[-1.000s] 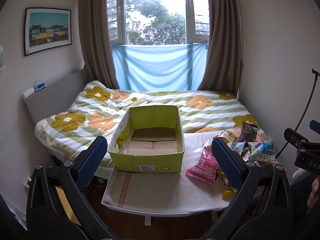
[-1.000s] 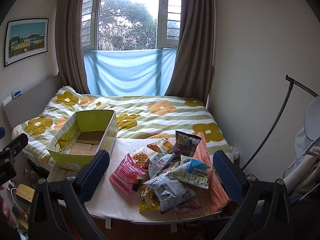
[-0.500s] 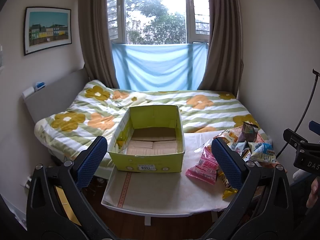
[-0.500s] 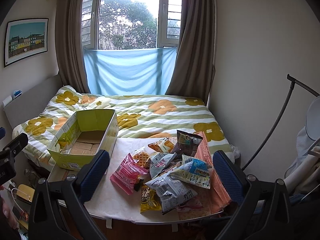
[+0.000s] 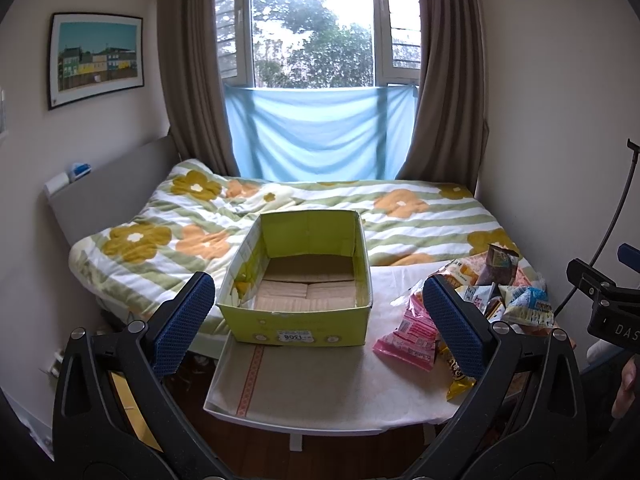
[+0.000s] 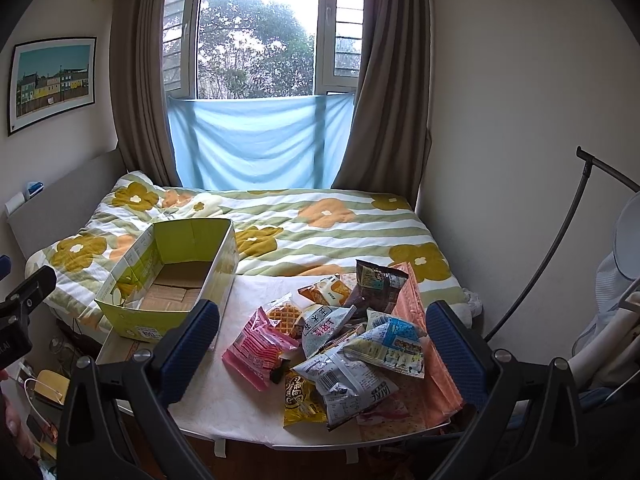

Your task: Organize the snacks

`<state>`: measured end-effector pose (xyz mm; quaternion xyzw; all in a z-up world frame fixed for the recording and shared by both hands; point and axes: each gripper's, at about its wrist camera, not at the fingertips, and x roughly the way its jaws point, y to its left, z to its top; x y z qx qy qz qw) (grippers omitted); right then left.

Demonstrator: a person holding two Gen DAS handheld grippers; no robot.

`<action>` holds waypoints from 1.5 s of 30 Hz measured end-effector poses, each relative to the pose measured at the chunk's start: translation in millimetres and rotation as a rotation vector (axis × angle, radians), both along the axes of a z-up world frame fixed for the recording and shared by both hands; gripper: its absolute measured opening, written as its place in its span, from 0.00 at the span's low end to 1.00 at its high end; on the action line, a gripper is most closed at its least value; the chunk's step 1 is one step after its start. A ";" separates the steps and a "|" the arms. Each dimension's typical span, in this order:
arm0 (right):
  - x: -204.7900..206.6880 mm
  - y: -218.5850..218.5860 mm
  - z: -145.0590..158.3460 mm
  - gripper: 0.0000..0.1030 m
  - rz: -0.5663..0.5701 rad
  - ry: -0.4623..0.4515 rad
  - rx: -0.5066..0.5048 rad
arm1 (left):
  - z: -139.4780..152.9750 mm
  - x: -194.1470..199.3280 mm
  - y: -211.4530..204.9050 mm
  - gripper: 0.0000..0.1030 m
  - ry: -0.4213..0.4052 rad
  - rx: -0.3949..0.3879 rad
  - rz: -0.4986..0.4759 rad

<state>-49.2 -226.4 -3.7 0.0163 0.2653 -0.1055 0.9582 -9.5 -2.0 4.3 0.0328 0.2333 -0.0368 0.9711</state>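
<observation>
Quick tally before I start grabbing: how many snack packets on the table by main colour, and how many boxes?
Pink packet: 1
Yellow packet: 1
Orange packet: 1
Dark packet: 1
Clear waffle packet: 1
White or blue-white packets: 3 visible
Green box: 1
Total: 9 visible; the pile may hide more.

Yellow-green box (image 5: 304, 326), flowered striped quilt (image 5: 416, 220)
</observation>
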 end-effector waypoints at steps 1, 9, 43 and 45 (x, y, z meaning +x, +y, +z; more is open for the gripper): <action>-0.1 0.1 0.1 1.00 0.000 0.001 0.000 | 0.2 -0.3 0.6 1.00 0.000 -0.001 -0.001; -1.4 1.2 0.5 1.00 0.001 0.003 0.001 | -0.5 0.4 0.1 1.00 0.001 -0.003 -0.003; -0.6 -58.9 -36.8 1.00 -0.189 0.152 0.085 | -49.1 58.1 -43.4 1.00 0.163 -0.008 -0.264; 6.7 -71.3 -40.0 1.00 -0.196 0.169 0.107 | -55.8 74.8 -62.9 1.00 0.199 -0.010 -0.311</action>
